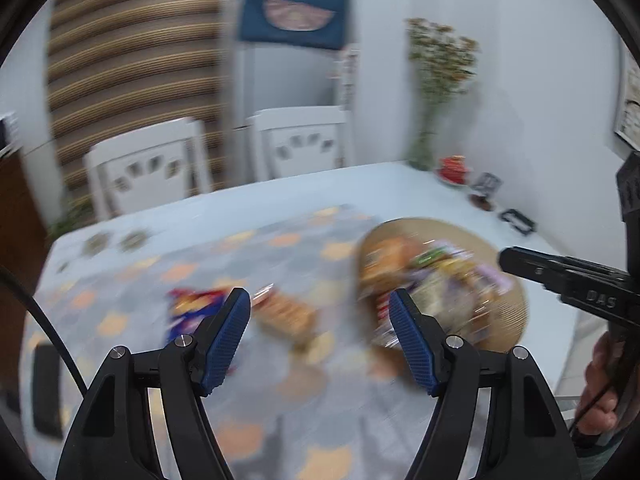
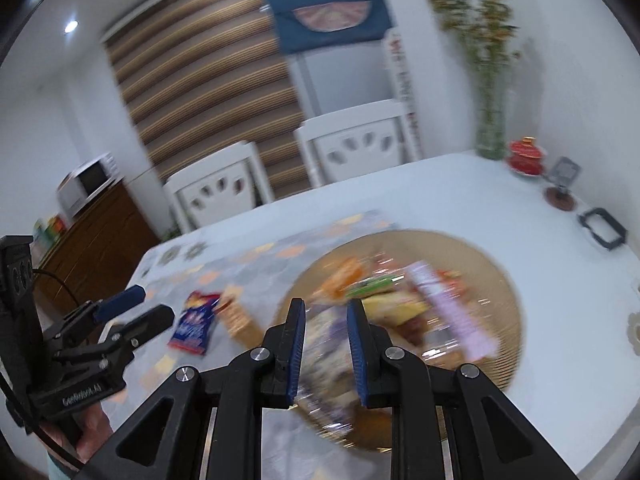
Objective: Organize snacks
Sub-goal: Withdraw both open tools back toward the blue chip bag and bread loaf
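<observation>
Snacks (image 2: 400, 304) mostly heaped on round woven tray (image 2: 500, 280) toward table's (image 2: 460, 192) right side, near front edge. Left gripper (image 1: 320, 304) spread open, nothing between its pads, hovering over patterned mat (image 1: 280, 240). Right gripper (image 2: 326, 312) narrowed almost shut above the heap; whether a clear wrapper sat pinched there, impossible to tell through blur. Beyond, still outside tray: blue-and-red packet (image 2: 196, 320) and tan biscuit pack (image 2: 238, 312), side by side mid-mat. Judged mostly sorted, two stragglers left. Farther back, vase (image 2: 490, 132) and red pot (image 2: 526, 156) at far right corner.
</observation>
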